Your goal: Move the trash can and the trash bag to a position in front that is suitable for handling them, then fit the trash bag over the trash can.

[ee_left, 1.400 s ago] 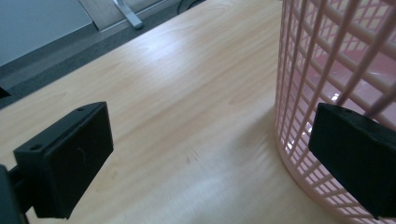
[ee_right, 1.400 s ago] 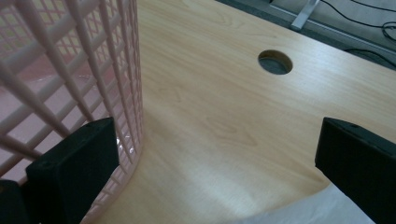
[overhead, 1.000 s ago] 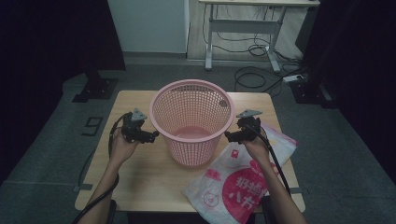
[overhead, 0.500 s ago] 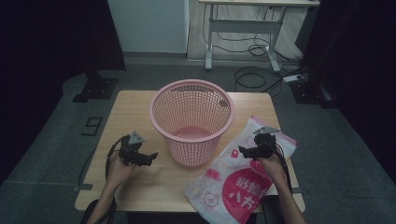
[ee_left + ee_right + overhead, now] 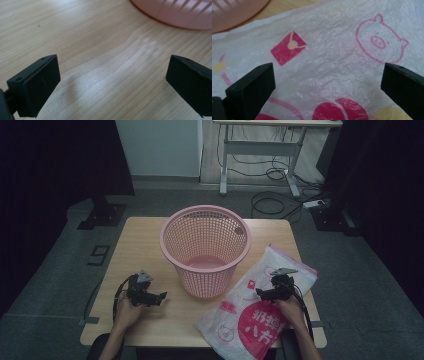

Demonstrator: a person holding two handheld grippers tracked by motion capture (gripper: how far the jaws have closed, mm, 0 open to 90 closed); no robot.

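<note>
Right gripper point(image 5: 262, 293) is hovering, jaws wide and empty, over the plastic bag point(image 5: 260, 307) lying diagonally; left gripper point(image 5: 159, 298) likewise gaping over the desk point(image 5: 140, 240).

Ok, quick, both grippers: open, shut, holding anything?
Left gripper: open, empty, over bare table beside the pink basket.
Right gripper: open, empty, over the plastic bag.

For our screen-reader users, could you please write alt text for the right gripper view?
An open hand-held gripper hovers over a crinkled white plastic bag printed with a pink pig outline and a red envelope.
</note>
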